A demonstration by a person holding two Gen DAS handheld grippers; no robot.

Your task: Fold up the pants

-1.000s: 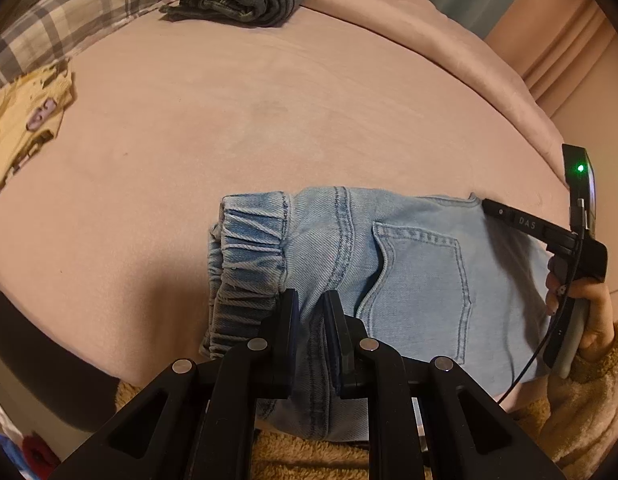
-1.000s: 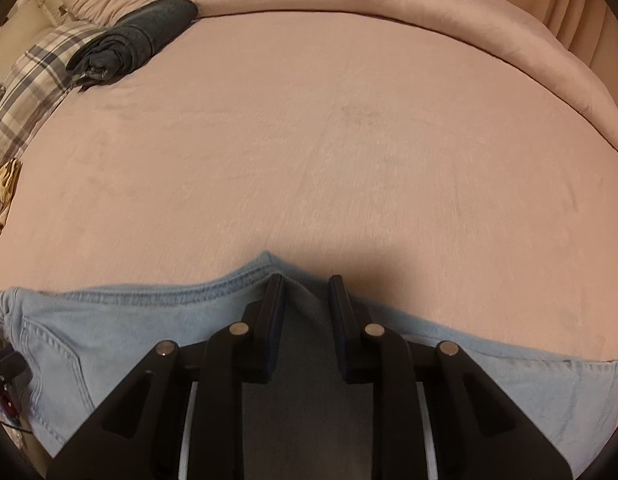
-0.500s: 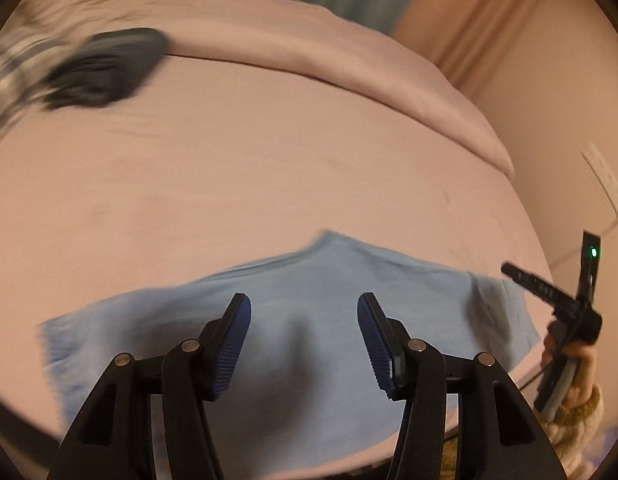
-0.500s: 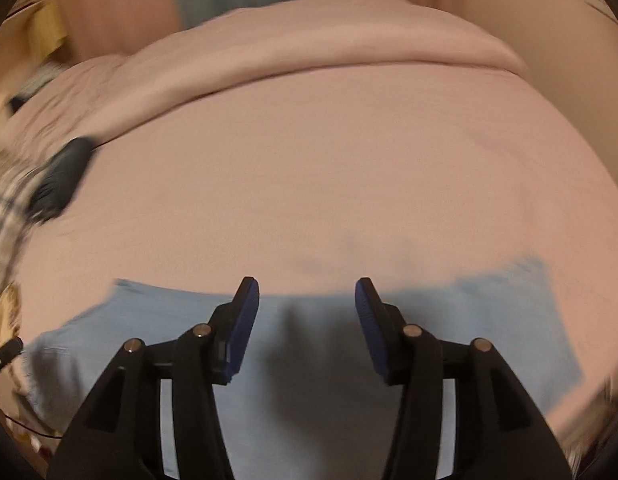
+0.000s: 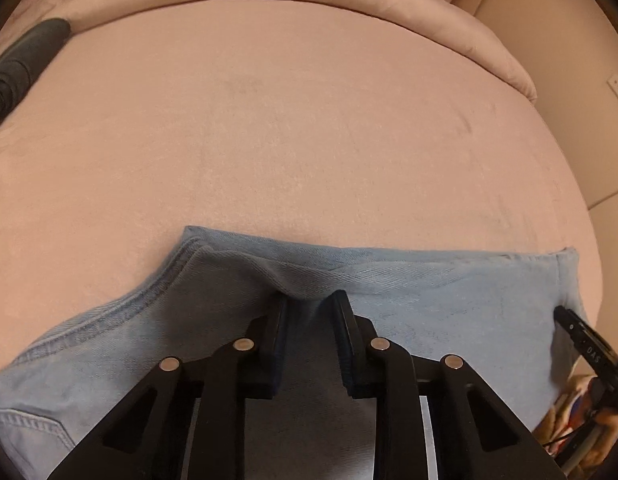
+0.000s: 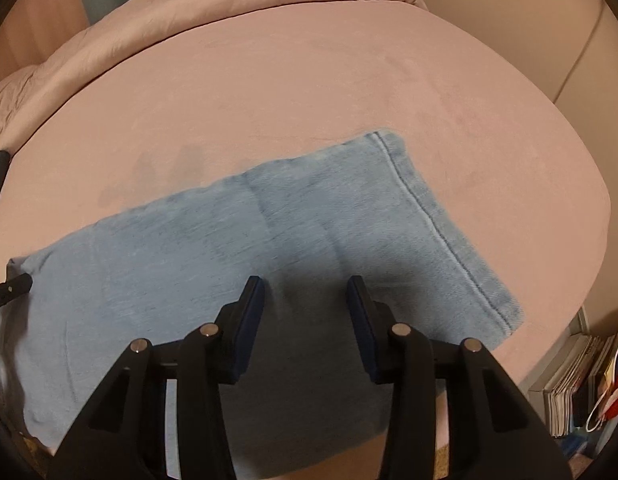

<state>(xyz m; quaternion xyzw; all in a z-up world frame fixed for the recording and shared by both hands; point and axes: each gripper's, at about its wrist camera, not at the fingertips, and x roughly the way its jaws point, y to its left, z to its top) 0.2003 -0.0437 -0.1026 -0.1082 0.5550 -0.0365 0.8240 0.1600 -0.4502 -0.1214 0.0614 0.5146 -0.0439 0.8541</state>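
Observation:
Light blue denim pants [image 5: 429, 300] lie across the near edge of a pink bed. My left gripper [image 5: 309, 300] is shut on a raised fold of the pants near the crotch seam; cloth bunches up between the pads. In the right wrist view the pant legs [image 6: 269, 232] lie flat with the hemmed cuff [image 6: 441, 224] at the right. My right gripper [image 6: 305, 284] is open and empty, just above the leg cloth. The right gripper's tip also shows in the left wrist view [image 5: 577, 332], at the far right by the pants' edge.
The pink bed [image 5: 289, 120] stretches away beyond the pants, with a rolled duvet [image 6: 229, 4] along its far side. A dark folded garment [image 5: 25, 60] lies at the far left. Books and bags [image 6: 581, 380] stand on the floor at right.
My left gripper went from open above the pants to shut on a fold of them. My right gripper stayed open and moved right toward the cuff end.

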